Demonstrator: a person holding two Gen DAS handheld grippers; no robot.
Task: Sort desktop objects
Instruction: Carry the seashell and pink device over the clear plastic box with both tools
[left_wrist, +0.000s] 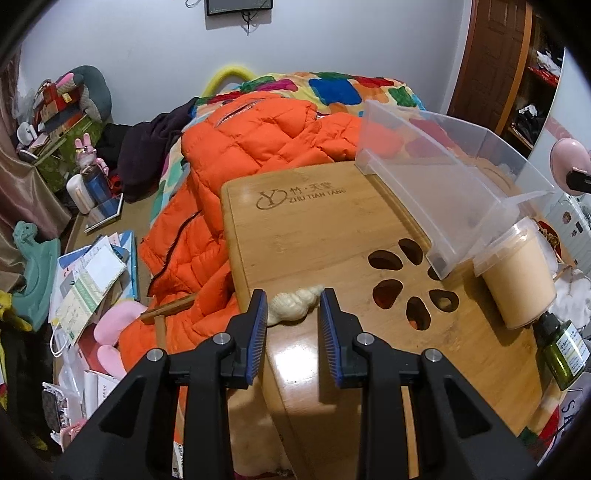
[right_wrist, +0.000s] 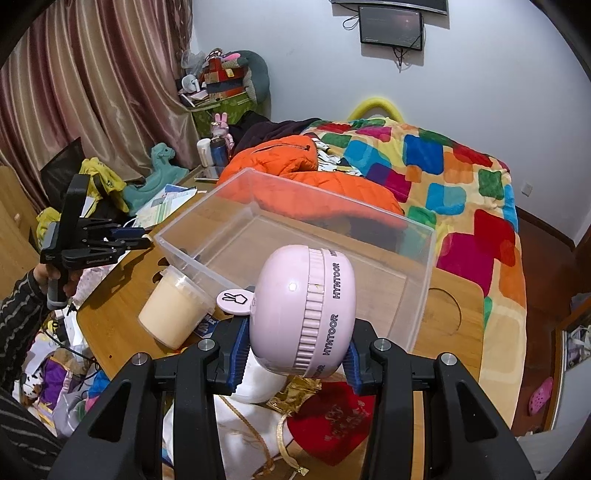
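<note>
A cream spiral seashell (left_wrist: 291, 306) lies on the bamboo table (left_wrist: 314, 229) near its left edge. My left gripper (left_wrist: 294, 293) is open, its blue pads either side of the shell and not pressing it. The right wrist view shows the left gripper (right_wrist: 146, 238) held in a hand over the table's far left edge. My right gripper (right_wrist: 299, 332) is shut on a round pink HYNTOOR device (right_wrist: 306, 306), held just in front of a clear plastic bin (right_wrist: 207, 221). The bin (left_wrist: 443, 162) looks empty and rests at the table's far right; the pink device (left_wrist: 569, 166) shows beyond it.
A lidded cup of cream-coloured stuff (left_wrist: 517, 280) lies tipped against the bin, and a green bottle (left_wrist: 563, 350) is by the right edge. Oval cut-outs (left_wrist: 406, 280) pierce the tabletop. An orange jacket (left_wrist: 258, 147) and a colourful blanket (right_wrist: 443, 177) lie behind the table.
</note>
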